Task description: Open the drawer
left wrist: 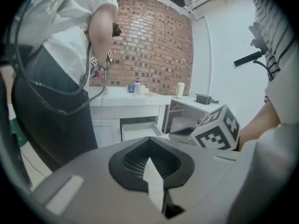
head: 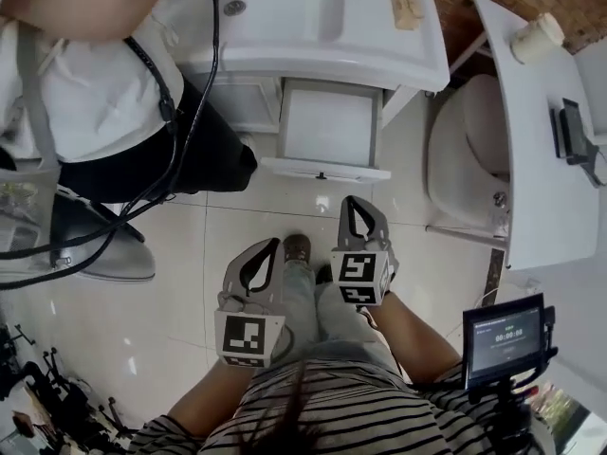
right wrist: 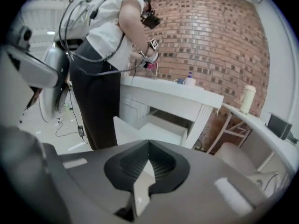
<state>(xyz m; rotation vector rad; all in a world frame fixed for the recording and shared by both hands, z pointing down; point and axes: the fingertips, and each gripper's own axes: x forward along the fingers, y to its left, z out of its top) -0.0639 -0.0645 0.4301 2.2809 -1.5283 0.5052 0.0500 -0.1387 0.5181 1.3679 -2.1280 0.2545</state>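
The white drawer (head: 327,126) under the vanity stands pulled out, and its front panel with a small dark knob faces me. It also shows in the left gripper view as the drawer (left wrist: 138,130) and in the right gripper view as the drawer (right wrist: 154,130). Both grippers hang apart from it, over the tiled floor in front of my knees. My left gripper (head: 273,244) has its jaws meeting at the tips with nothing between them. My right gripper (head: 352,200) is a little nearer the drawer, also shut and empty. Its marker cube (left wrist: 217,127) shows in the left gripper view.
A person in a white shirt and dark trousers (head: 114,93) stands at the vanity's left, with black cables trailing. The white vanity top (head: 313,27) holds a basin. A beige seat (head: 465,159) and a white side table (head: 536,131) with a cup (head: 536,38) lie to the right.
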